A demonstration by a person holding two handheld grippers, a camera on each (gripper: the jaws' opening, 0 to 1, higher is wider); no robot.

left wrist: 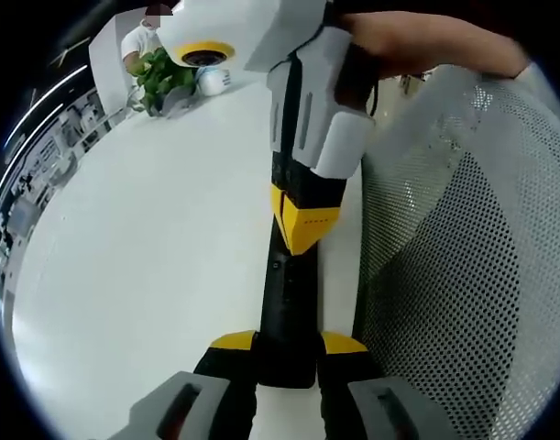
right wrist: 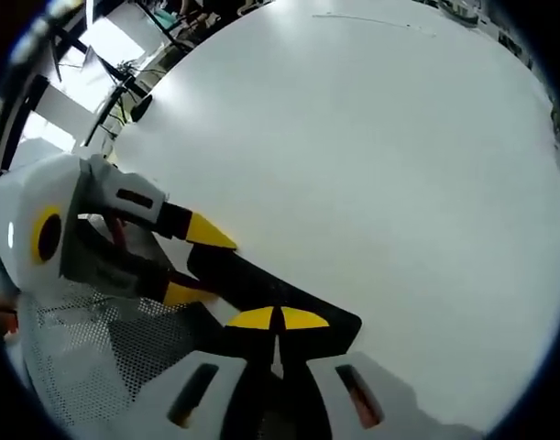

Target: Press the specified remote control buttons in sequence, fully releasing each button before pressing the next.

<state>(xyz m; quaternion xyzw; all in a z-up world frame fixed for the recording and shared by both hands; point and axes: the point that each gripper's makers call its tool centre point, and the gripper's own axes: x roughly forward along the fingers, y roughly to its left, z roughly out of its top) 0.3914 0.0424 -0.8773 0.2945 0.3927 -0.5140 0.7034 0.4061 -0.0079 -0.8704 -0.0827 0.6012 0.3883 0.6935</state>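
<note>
1. A long black remote control was seen lying on a white table, close to the table's edge and just beside a white perforated mesh surface.
2. In the left gripper view, the near end of the remote control was held between the yellow-tipped fingers of the left gripper, which were clamped on its two sides.
3. In the same view, the right gripper was seen reaching down from above, its yellow tips drawn together and resting on the top face of the remote control, further from the left gripper's hold.
4. A person's hand was seen gripping the white body of the right gripper.
5. In the right gripper view, the right gripper was shown with its yellow tips together against the remote control, while the left gripper was seen holding the remote control's far end between its jaws.
6. Beyond the remote control, at the far side of the table, a green leafy plant and a small white object were seen.
</note>
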